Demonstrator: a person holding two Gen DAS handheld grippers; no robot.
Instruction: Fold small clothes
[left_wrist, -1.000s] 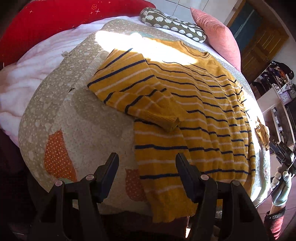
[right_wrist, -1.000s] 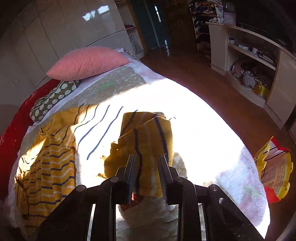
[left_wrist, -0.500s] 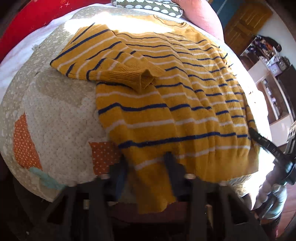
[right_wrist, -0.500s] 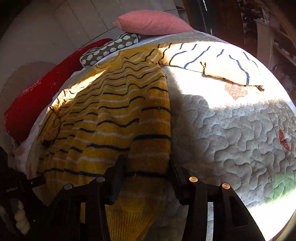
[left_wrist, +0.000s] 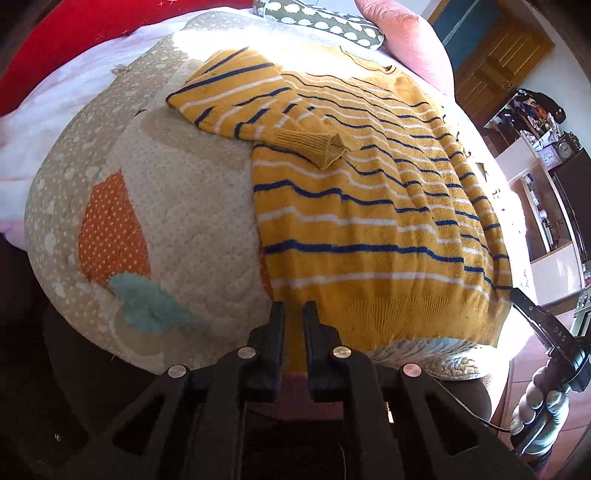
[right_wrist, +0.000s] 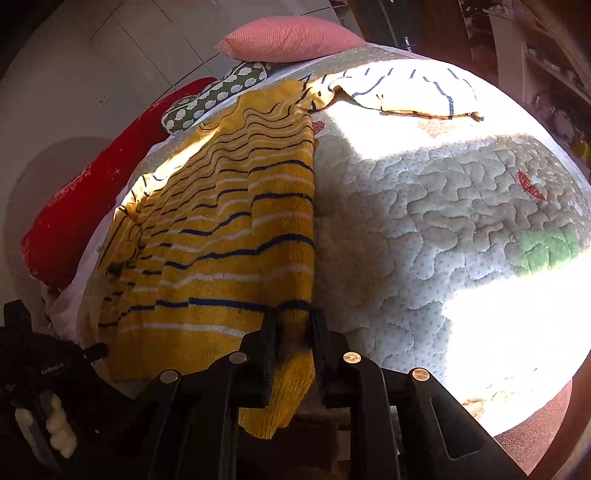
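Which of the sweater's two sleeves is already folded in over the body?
The sleeve on the left gripper's side, whose ribbed cuff lies on the striped front. The other sleeve lies spread out on the quilt.

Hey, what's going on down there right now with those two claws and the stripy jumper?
Left claw shut on jumper hem corner. Right claw just closing on the other corner. One sleeve folded in. Nothing blocking.

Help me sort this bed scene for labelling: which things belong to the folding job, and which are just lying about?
Job:
- striped sweater
- left gripper, shut on the hem
- right gripper, closing on the other hem corner
- quilt underneath

Lying about:
- pink pillow
- spotted cushion
- red cushion
- clock
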